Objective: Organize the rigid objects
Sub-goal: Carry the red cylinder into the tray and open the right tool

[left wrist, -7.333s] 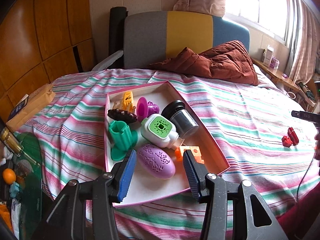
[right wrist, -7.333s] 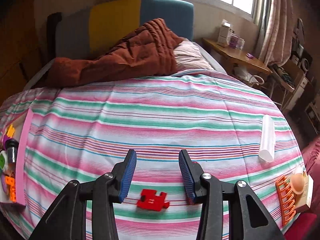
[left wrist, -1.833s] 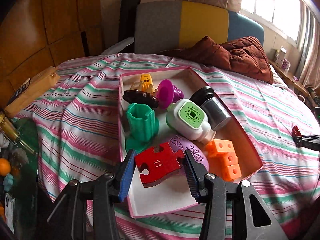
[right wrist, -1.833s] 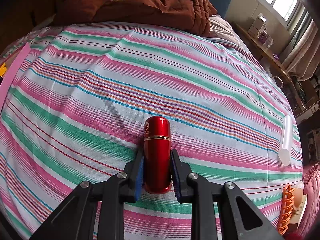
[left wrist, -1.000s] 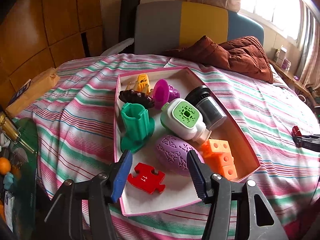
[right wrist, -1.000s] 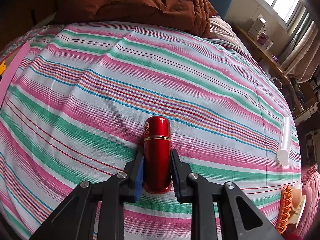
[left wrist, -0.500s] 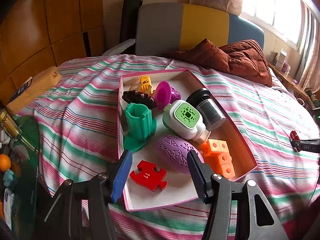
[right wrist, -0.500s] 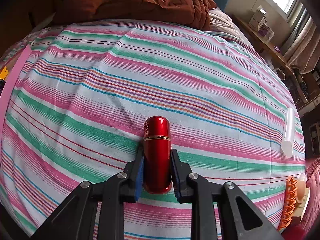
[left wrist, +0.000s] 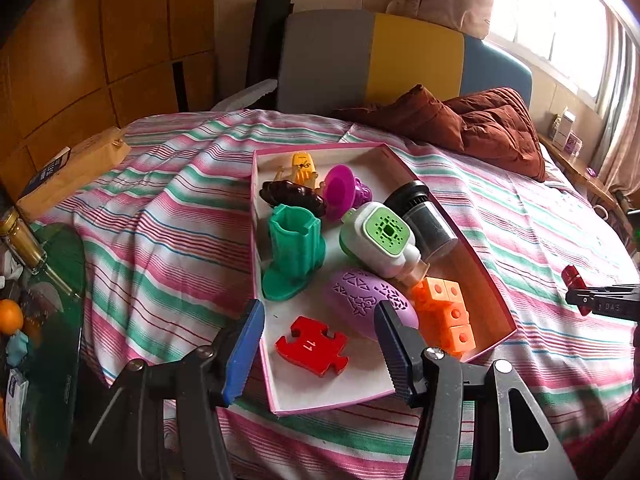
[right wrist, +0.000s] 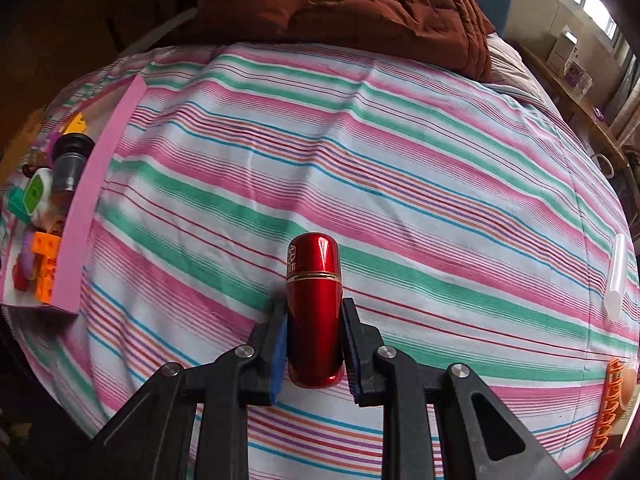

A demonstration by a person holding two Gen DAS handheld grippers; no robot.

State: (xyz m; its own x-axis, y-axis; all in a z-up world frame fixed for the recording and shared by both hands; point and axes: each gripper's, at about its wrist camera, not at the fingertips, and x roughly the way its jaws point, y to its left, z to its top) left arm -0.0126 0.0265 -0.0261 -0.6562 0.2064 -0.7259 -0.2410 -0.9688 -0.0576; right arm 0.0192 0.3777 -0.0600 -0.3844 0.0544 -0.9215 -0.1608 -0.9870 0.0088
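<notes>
A big bed [left wrist: 168, 216] with a pink, green and white striped sheet fills both views, with a brown quilt [left wrist: 472, 128] bunched up far beyond the fingers, a grey, yellow and blue headboard [left wrist: 376, 56] behind it, wooden wall panels off to the left and a bright window [left wrist: 560, 20] to the right. A pink box [left wrist: 486, 280] lies on the sheet just ahead of the left gripper [left wrist: 320, 344]. Its blue fingers stand apart and hold nothing. The red puzzle piece [left wrist: 312, 346] lies flat on the box floor in the gap between them, and neither finger touches it. Just past the right finger are a purple egg shape [left wrist: 362, 300] and orange blocks [left wrist: 448, 316]. Farther ahead are a green cup [left wrist: 296, 248], a white bottle with a green top [left wrist: 380, 240] and a dark jar [left wrist: 424, 220]. The right gripper [right wrist: 314, 344] has its fingers squeezed on a shiny red tube [right wrist: 314, 300], which sticks out past the tips above the sheet. In that view the box is far off to the left and blurry. A clear tube [right wrist: 616, 276] lies far to the right, and an orange thing at the lower right edge is cut off. The bottom of the red tube is hidden by the fingers.
</notes>
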